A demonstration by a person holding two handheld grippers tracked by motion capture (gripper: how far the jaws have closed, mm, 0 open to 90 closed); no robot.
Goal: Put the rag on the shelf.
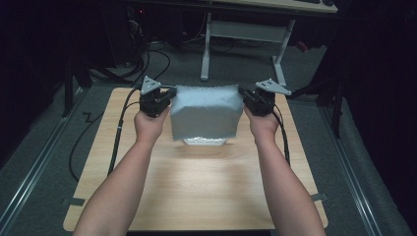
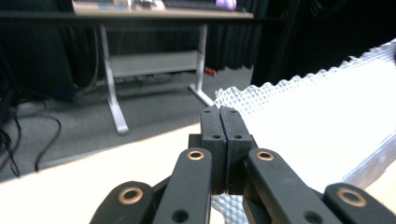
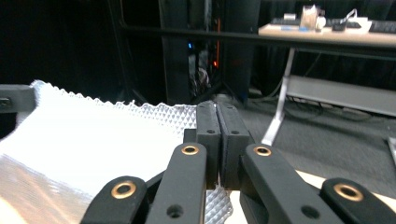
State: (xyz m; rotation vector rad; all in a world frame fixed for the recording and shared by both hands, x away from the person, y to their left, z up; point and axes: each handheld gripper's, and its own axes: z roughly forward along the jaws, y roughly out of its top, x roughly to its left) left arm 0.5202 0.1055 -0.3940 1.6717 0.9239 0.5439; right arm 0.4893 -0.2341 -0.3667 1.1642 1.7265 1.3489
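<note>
Cloth (image 1: 206,115), white, quilted: hangs over table (image 1: 196,196), pinched at top corners by left claw (image 1: 169,96) and right claw (image 1: 243,96), both clamped tight. Likely light, limp; edges suit gripping.

A sheet (image 1: 206,115) hangs above the far half of the surface (image 1: 196,187), stretched between the left hand-held gripper (image 1: 169,96) at its left upper corner and the right hand-held gripper (image 1: 243,95) at its right upper corner. A pad (image 1: 204,141) lies on the surface under the sheet's lower edge. A desk (image 1: 246,29) stands on the floor behind the surface.
</note>
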